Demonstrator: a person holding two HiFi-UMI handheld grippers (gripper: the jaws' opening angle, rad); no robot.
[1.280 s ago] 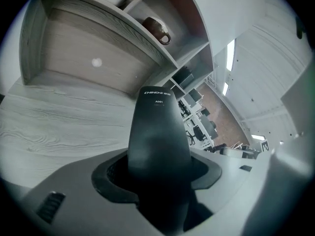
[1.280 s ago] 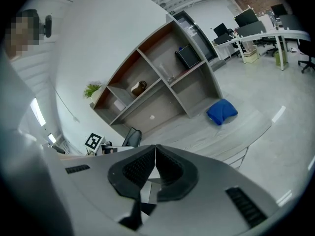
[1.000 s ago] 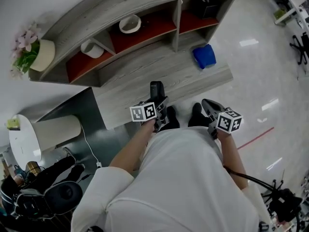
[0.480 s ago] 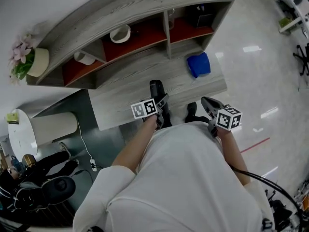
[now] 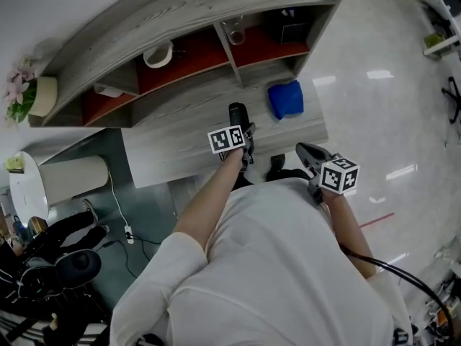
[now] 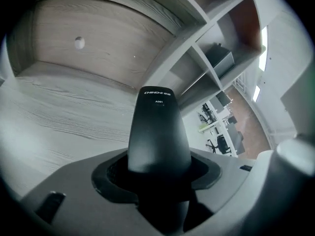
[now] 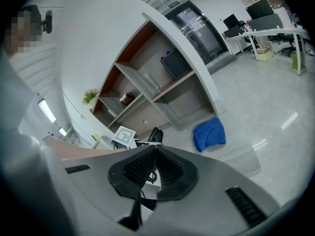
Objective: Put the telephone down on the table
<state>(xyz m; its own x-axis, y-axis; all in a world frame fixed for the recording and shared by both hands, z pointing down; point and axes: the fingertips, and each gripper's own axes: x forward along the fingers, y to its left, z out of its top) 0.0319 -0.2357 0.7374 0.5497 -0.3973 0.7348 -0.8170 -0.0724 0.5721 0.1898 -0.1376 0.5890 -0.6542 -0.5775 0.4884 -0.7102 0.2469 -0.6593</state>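
Observation:
The black telephone handset [image 5: 236, 113] points away from me over the grey wooden table [image 5: 167, 154], close to the blue cloth. My left gripper [image 5: 241, 130] is shut on its lower part. In the left gripper view the telephone handset [image 6: 158, 132] rises from between the dark pads of the left gripper [image 6: 158, 177], with the table [image 6: 54, 117] behind it. My right gripper [image 5: 305, 152] hangs off the table's front edge, jaws together and empty. From the right gripper [image 7: 155, 150] I see the telephone [image 7: 155, 134] beyond the shut tips.
A folded blue cloth [image 5: 285, 99] lies on the table's right part. The shelf unit behind holds a bowl [image 5: 158, 53], a glass [image 5: 234, 31] and a black box [image 5: 288, 24]. A potted plant [image 5: 29, 96] stands at the far left. Glossy floor lies to the right.
The left gripper has carried the telephone forward, farther over the table and nearer the shelf and blue cloth. The right gripper has stayed about where it was.

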